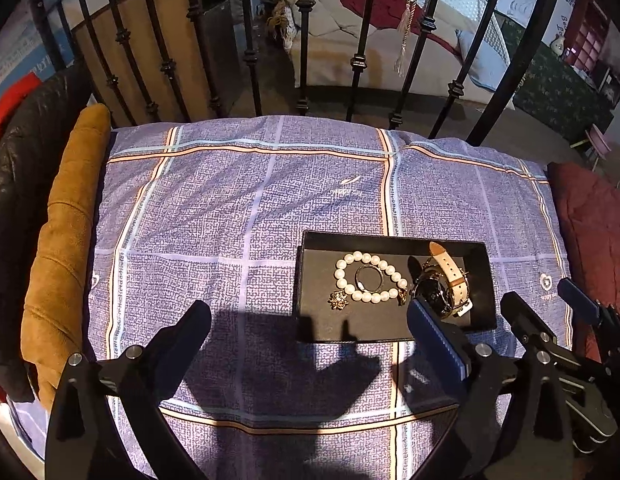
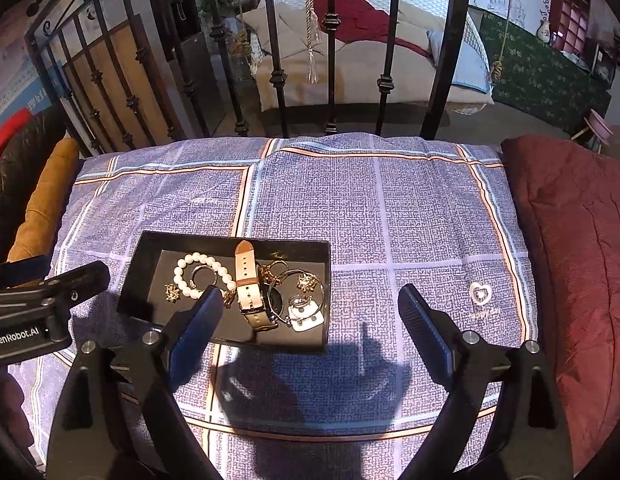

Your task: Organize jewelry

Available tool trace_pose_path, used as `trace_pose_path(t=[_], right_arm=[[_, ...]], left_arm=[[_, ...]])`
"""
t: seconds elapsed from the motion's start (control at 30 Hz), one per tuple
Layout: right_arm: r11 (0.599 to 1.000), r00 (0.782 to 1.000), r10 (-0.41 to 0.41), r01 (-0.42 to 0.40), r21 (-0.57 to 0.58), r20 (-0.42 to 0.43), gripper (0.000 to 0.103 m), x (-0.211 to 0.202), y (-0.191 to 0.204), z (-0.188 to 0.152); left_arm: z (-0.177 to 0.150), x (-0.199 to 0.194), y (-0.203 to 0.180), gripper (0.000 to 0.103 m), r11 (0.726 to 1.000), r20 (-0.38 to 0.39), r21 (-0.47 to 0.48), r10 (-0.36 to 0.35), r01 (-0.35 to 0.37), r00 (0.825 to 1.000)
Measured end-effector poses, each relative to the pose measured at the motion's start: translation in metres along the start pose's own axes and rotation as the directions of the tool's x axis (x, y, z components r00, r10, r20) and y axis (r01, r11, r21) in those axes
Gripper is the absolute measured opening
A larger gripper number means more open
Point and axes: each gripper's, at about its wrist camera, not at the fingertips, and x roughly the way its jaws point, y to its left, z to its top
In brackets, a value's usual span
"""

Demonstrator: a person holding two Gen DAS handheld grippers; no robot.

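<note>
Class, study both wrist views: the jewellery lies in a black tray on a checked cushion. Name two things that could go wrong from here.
1. The white pearl bracelet, beige-strapped wristwatch and thin metal bangle lie crowded together in the shallow black tray, so lifting one may drag another.
2. The tray sits on a soft purple checked cushion; pressing its rim could tip it.

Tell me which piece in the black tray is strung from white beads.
The pearl bracelet at the tray's left end: a loop of round white beads. The watch beside it has a flat beige strap; the other pieces are metal.
</note>
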Motion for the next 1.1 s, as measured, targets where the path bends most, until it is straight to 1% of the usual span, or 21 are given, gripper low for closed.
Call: trace_pose_path(t=[0.27,0.53,1.1], right_arm=[[1.0,1.0,-0.004,0.004,0.005,-0.012,0.088,0.0013,0.001,-0.0016],[1.0,1.0,-0.018,0.018,0.011,-0.009,0.088,0.0022,-0.0003,0.0001],[1.0,1.0,-0.014,0.014,0.009,-0.012,0.088,0.0029,0.0016,-0.0007]], left_arm=[[-0.003,0.0007,0.0003,0.096,1.0,-0.012,0.008,-0.005,0.005,1.0],[-0.0036,-0.0018,0.0,0.096,1.0,0.002,0.012,-0.001,0.001,1.0],[-0.0013,-0.0022,0.0007,0.096,1.0,0.006,0.022,0.004,-0.004,1.0]])
